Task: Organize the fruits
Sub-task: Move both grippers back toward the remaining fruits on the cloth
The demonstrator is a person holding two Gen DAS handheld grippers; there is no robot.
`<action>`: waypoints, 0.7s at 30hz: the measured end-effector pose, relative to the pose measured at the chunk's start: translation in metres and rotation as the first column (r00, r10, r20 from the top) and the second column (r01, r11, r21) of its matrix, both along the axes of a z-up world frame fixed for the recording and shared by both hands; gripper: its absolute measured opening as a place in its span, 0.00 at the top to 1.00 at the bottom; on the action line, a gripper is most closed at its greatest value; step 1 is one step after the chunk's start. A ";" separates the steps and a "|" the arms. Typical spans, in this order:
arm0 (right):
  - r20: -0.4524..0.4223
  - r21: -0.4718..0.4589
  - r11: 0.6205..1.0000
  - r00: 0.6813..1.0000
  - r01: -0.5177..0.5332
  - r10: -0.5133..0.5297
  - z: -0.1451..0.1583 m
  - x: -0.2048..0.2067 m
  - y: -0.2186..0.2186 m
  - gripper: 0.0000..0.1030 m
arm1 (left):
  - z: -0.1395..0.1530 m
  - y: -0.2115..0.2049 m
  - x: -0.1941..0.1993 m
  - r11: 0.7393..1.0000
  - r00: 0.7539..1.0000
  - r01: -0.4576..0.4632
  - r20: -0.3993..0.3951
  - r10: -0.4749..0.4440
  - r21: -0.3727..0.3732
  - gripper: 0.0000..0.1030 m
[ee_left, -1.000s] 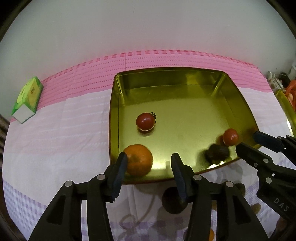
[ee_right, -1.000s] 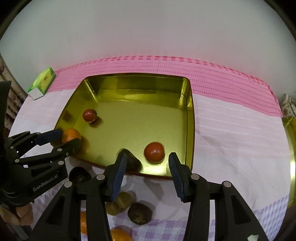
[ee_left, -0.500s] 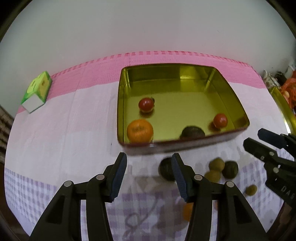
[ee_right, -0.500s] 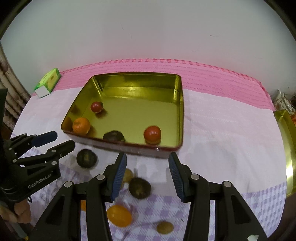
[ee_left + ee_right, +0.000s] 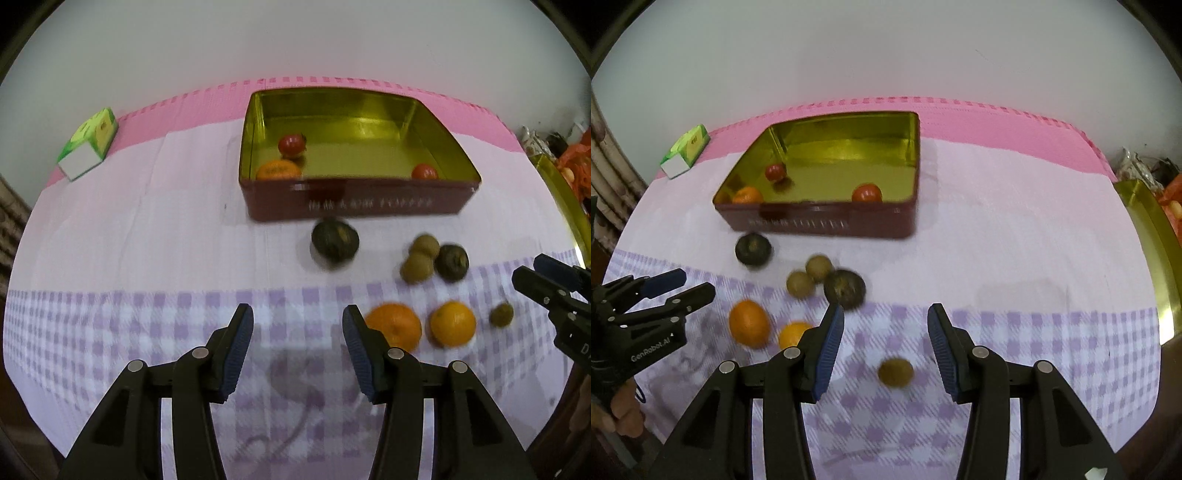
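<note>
A gold-lined tin with a dark red wall (image 5: 354, 203) (image 5: 820, 221) holds two tomatoes (image 5: 291, 144) (image 5: 424, 171) and an orange (image 5: 277, 170). On the cloth in front lie two dark fruits (image 5: 335, 240) (image 5: 451, 262), two brown fruits (image 5: 416, 268), two oranges (image 5: 393, 326) (image 5: 452, 323) and a small olive-brown fruit (image 5: 895, 372). My left gripper (image 5: 297, 347) is open over bare checked cloth, with one orange just right of its right finger. My right gripper (image 5: 884, 332) is open, and the olive-brown fruit lies on the cloth below the gap between its fingers, untouched.
A green and white carton (image 5: 88, 147) lies at the back left on the pink cloth. A gold tray (image 5: 1148, 240) and orange bags stand at the right edge. A white wall rises behind the table. A hand (image 5: 624, 417) shows at the lower left.
Both grippers have drawn back from the tin toward the near side of the table. The fruits in the tin stayed there, and the loose fruits have come into view. Neither jaw gap changed.
</note>
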State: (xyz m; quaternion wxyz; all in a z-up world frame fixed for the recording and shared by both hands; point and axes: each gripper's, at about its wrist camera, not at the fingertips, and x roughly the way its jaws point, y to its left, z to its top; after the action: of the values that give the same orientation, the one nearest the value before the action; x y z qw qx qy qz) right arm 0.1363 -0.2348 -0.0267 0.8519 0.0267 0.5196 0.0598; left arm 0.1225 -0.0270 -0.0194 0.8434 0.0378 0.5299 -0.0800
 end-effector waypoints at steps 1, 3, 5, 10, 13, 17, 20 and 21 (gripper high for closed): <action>-0.003 -0.003 1.000 1.000 0.000 0.000 -0.001 -0.005 -0.002 0.57 | -0.002 0.001 -0.005 1.000 1.000 -0.003 -0.005 0.003 -0.003 0.50; -0.009 -0.010 1.000 1.000 0.000 0.000 -0.004 -0.011 -0.005 0.57 | -0.006 0.003 -0.013 1.000 1.000 -0.007 -0.019 0.007 -0.010 0.50; -0.017 -0.012 1.000 1.000 0.003 -0.003 -0.007 -0.019 -0.008 0.57 | -0.009 0.001 -0.022 1.000 1.000 -0.009 -0.025 0.009 -0.006 0.50; -0.042 -0.011 1.000 0.999 0.014 -0.014 -0.019 -0.033 -0.014 0.57 | -0.013 -0.002 -0.031 1.000 0.999 0.005 -0.031 -0.005 0.000 0.50; -0.059 -0.012 1.000 0.998 0.010 -0.010 -0.026 -0.039 -0.014 0.57 | -0.013 -0.005 -0.031 1.000 0.999 0.013 -0.032 -0.013 0.005 0.50; -0.069 -0.010 1.000 0.998 0.007 -0.008 -0.030 -0.040 -0.016 0.57 | -0.013 -0.008 -0.031 1.000 0.999 0.019 -0.038 -0.019 0.010 0.50; -0.084 -0.010 1.000 0.996 0.006 -0.006 -0.036 -0.038 -0.015 0.57 | -0.017 -0.012 -0.033 1.000 0.999 0.021 -0.047 -0.020 0.013 0.50; -0.089 -0.007 1.000 0.996 0.004 -0.004 -0.038 -0.037 -0.015 0.57 | -0.018 -0.012 -0.031 1.000 0.999 0.021 -0.049 -0.020 0.012 0.50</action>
State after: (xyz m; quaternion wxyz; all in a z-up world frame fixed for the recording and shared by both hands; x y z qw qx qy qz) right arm 0.0990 -0.2496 -0.0648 0.8280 0.0275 0.5573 0.0553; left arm 0.0912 -0.0386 -0.0374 0.8290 0.0467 0.5506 -0.0861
